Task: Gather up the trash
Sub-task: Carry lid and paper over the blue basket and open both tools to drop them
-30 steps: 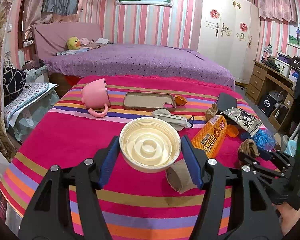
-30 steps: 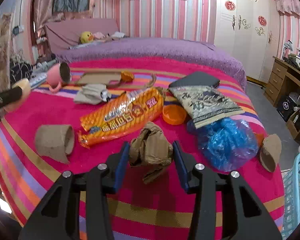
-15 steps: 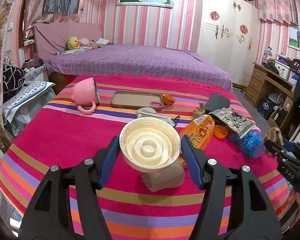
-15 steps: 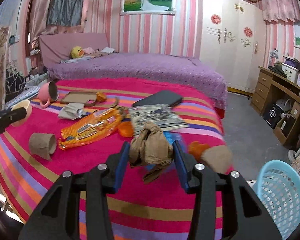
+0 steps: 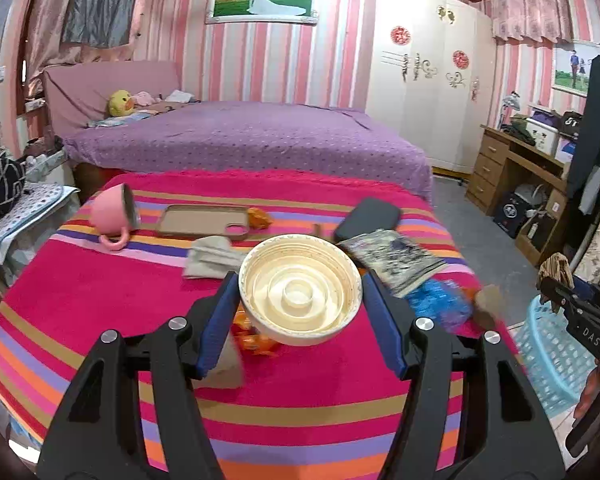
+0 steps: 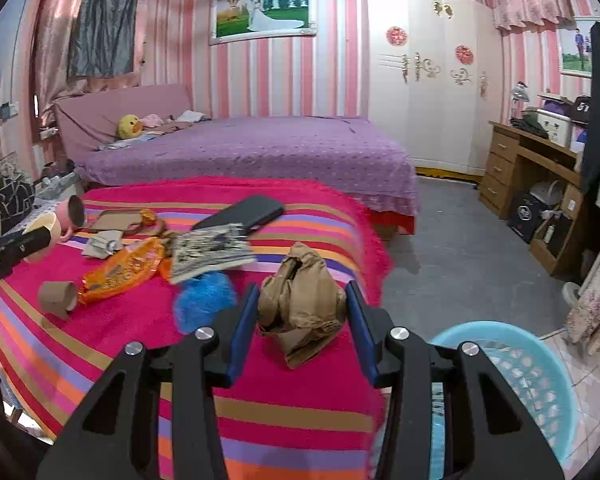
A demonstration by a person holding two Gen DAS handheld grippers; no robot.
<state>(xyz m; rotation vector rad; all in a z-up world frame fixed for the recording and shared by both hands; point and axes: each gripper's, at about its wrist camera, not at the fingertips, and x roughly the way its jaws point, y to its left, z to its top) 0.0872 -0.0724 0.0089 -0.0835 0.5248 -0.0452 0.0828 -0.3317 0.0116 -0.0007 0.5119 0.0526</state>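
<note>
A cream lid [image 5: 300, 294] is gripped between the jaws of the left gripper [image 5: 300, 304], held above the near middle of the striped counter [image 5: 80, 292]. A crumpled brown paper wad [image 6: 302, 300] is clamped in the jaws of the right gripper [image 6: 302, 312], carried at the counter's right edge with the blue basket [image 6: 536, 364] on the floor just beside it.

The wad is loosely crumpled and could probably slip or be dropped short of the basket rim if it is released too early. The lid is pinched only at its rim, so it might twist out.

More litter is left on the counter: an orange snack wrapper [image 6: 120, 270], a cardboard tube [image 6: 56, 298], a blue plastic bag [image 6: 204, 300]. A pink mug [image 5: 112, 212] is tipped at the far left corner. Beyond, a purple bed [image 6: 252, 152], a white wardrobe [image 6: 432, 68] and a wooden desk [image 6: 532, 172] are seen against pink striped walls
</note>
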